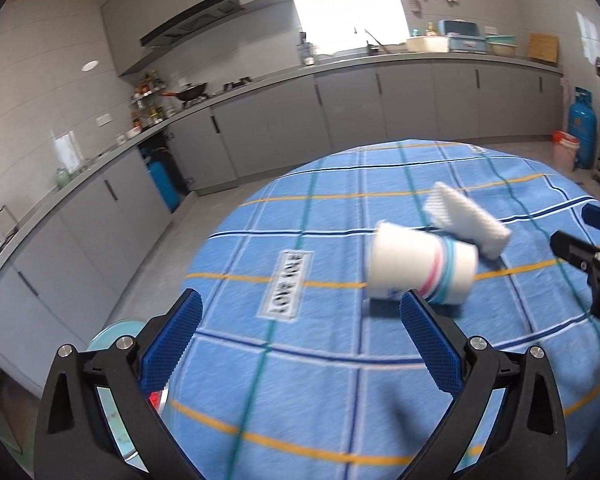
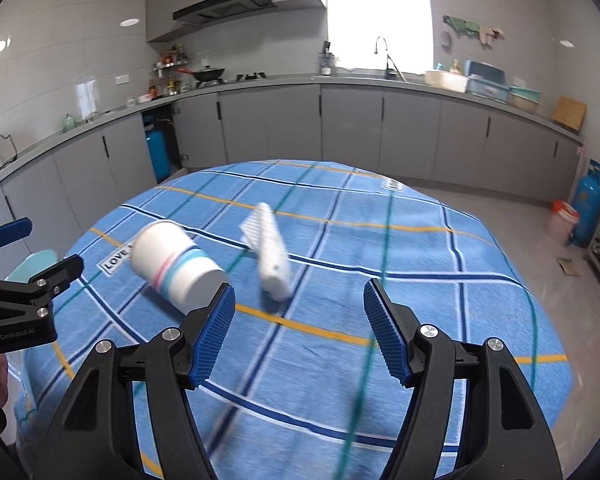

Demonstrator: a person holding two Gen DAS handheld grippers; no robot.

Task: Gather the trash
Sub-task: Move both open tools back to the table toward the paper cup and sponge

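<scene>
A white paper cup (image 1: 420,268) with pink and blue stripes lies on its side on the blue checked tablecloth (image 1: 320,380); it also shows in the right wrist view (image 2: 176,264). A rolled white tissue (image 1: 466,218) lies just beyond it, seen too in the right wrist view (image 2: 270,246). My left gripper (image 1: 300,332) is open and empty, with the cup just past its right finger. My right gripper (image 2: 300,328) is open and empty, with the tissue ahead between its fingers and the cup off its left finger.
A round table carries the cloth (image 2: 460,280). A pale teal bin (image 1: 112,336) stands on the floor at the table's left edge. Grey kitchen cabinets (image 2: 340,128) run along the back. A blue gas cylinder (image 2: 588,204) and a white bucket (image 2: 562,220) stand at the right.
</scene>
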